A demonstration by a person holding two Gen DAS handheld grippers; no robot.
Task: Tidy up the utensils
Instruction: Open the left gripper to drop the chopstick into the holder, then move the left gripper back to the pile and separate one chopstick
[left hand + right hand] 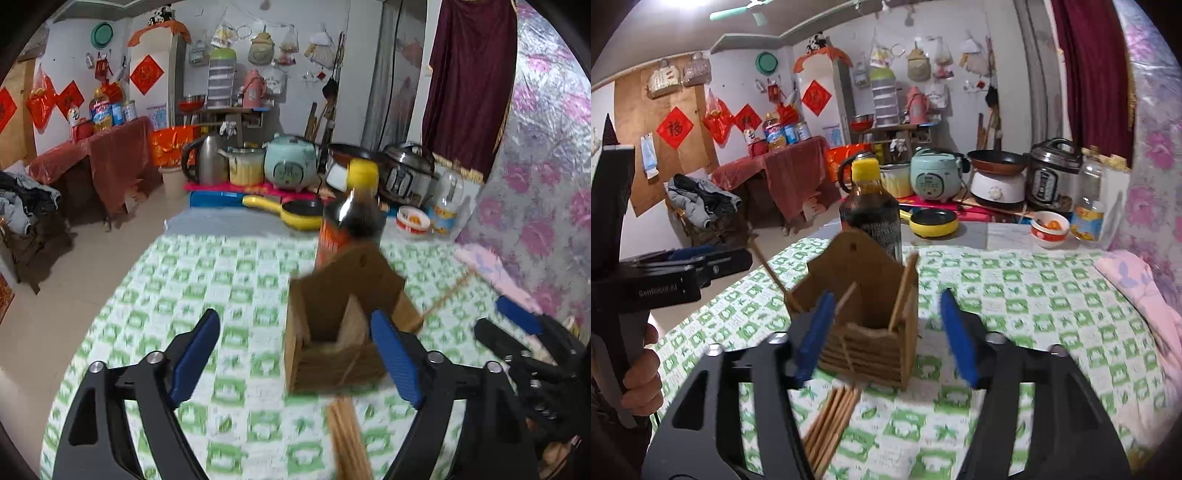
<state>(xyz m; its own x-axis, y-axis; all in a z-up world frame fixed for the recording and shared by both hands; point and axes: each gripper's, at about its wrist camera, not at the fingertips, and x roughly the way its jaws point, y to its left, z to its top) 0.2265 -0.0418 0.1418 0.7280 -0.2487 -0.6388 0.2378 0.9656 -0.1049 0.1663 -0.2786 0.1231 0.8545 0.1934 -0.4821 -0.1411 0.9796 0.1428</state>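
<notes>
A brown cardboard utensil holder [332, 332] [864, 317] stands on the green-checked tablecloth [221, 295] [1034, 295]. One chopstick [903, 291] leans inside it, and another [770, 271] leans against its left side. A bundle of wooden chopsticks [347, 439] [831, 428] lies on the cloth in front of the holder. My left gripper [295, 350] is open and empty, its right pad beside the holder. My right gripper [886, 336] is open and empty, its fingers on either side of the holder. The other gripper shows at the edge of each view.
A dark sauce bottle [351, 221] [870, 210] with a yellow cap stands right behind the holder. Further back are a yellow pan [932, 221], rice cookers [934, 177], a kettle [207, 158], a bowl [1049, 229] and a jar. A pink cloth [1137, 288] lies at the right.
</notes>
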